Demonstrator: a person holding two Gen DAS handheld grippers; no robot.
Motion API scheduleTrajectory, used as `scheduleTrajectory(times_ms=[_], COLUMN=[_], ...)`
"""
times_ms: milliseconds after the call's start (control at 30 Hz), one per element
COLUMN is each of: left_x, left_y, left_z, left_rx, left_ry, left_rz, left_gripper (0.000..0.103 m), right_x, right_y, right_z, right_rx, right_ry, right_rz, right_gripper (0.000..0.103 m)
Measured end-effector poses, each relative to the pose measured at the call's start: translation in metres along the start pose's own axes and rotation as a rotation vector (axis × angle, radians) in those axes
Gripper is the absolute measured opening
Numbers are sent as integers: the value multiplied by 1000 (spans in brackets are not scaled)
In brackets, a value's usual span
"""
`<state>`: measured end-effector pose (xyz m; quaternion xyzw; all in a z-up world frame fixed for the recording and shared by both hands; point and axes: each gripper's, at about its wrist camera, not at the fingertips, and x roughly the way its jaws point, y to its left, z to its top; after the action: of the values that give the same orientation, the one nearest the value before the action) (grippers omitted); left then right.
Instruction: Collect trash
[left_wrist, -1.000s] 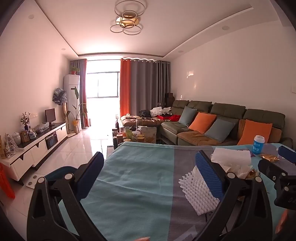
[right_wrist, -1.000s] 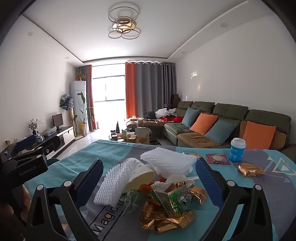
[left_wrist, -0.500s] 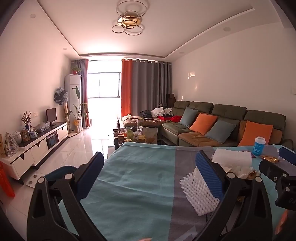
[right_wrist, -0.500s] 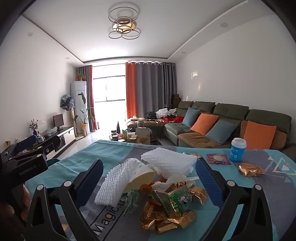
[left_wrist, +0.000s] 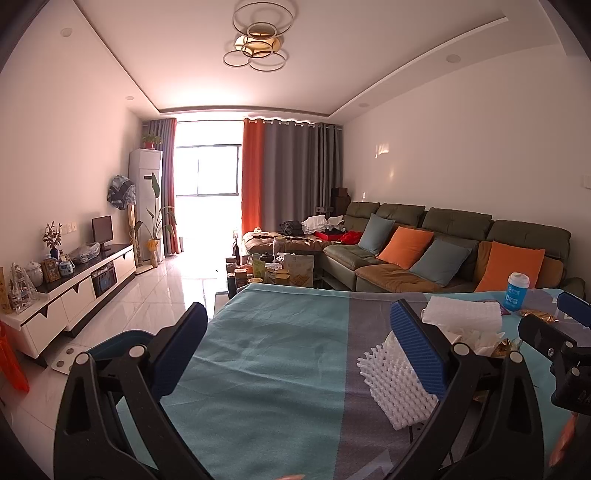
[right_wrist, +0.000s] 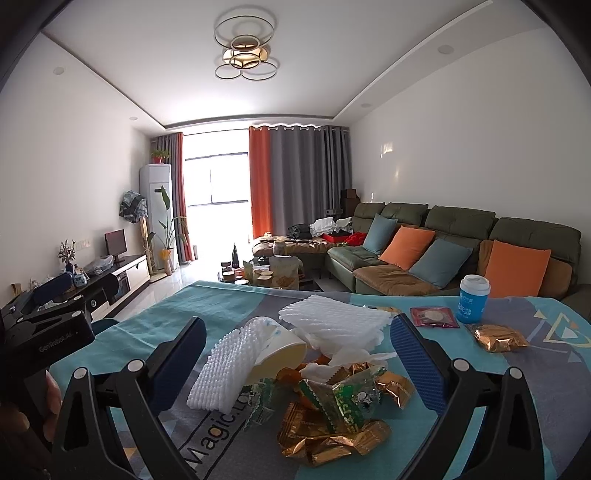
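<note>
Both claws, left claw (left_wrist: 299, 343) and right claw (right_wrist: 295, 350), gape wide; paper cup (right_wrist: 279, 350) lies tipped among wrappers (right_wrist: 332, 417).

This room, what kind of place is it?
A home living room, most likely. A green sofa with cushions lines the right wall, a TV cabinet stands along the left wall, and curtains hang at the window. In front, a cloth-covered table holds wrappers.
</note>
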<state>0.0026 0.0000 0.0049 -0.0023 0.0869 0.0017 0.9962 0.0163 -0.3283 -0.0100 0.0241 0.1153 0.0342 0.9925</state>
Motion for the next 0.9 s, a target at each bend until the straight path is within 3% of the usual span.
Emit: scheduleTrajectory(times_ms=[900], left_x=[-1], left_y=[-1], left_z=[-1], left_rx=[-4], left_ry=[6], left_rz=[-3], left_gripper=[97], right_x=[-5], right_y=[-1], right_z=[2], right_rx=[5], right_ry=[-15], right_rz=[-8], right_gripper=[96])
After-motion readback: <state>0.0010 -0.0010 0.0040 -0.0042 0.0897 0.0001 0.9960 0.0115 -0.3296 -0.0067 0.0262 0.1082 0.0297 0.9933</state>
